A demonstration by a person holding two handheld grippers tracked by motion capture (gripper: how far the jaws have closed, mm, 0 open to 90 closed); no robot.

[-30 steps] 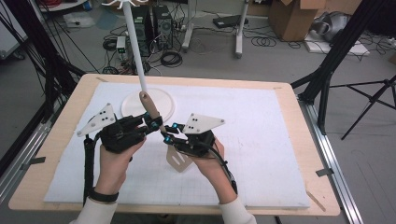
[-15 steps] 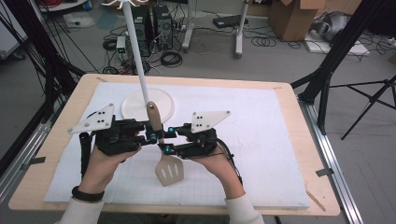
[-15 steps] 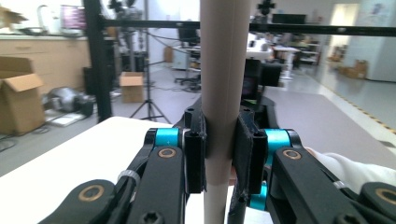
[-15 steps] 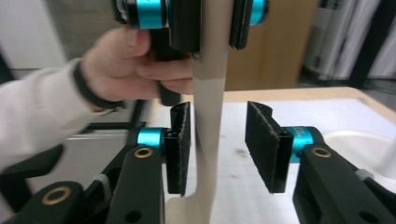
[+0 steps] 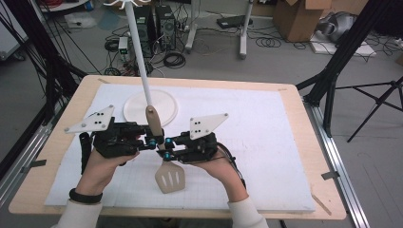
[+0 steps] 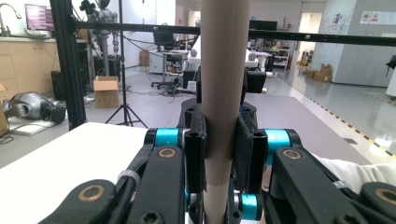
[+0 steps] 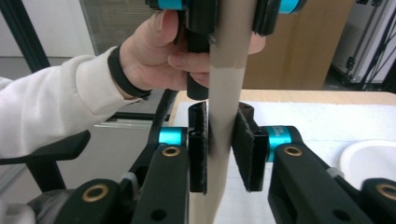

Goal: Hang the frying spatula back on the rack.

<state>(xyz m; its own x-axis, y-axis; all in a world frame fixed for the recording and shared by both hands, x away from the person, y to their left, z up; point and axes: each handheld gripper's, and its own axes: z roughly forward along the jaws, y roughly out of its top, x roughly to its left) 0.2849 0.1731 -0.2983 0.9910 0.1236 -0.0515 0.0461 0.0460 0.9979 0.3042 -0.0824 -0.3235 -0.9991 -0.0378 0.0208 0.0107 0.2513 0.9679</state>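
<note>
A beige slotted spatula [image 5: 169,179] hangs upright above the white mat, blade down and handle tip up. My left gripper [image 5: 151,142] comes in from the left and is shut on the handle's upper part [image 6: 219,70]. Just below it, my right gripper [image 5: 166,145] comes in from the right. Its jaws have just been closing with the handle [image 7: 223,93] between them, and its pads [image 7: 198,144] now press on both sides. In the right gripper view the left gripper [image 7: 226,9] and the hand holding it [image 7: 163,56] show above.
A white stand with a round base [image 5: 138,107] and a tall thin pole [image 5: 140,52] rises just behind the spatula. The white mat [image 5: 256,142] covers most of the wooden table [image 5: 313,142]. Black frame legs and cables stand beyond the table's edges.
The spatula has come up from under the hands and now hangs upright with its blade in plain sight. Both grippers have drawn level, facing each other across the handle.
</note>
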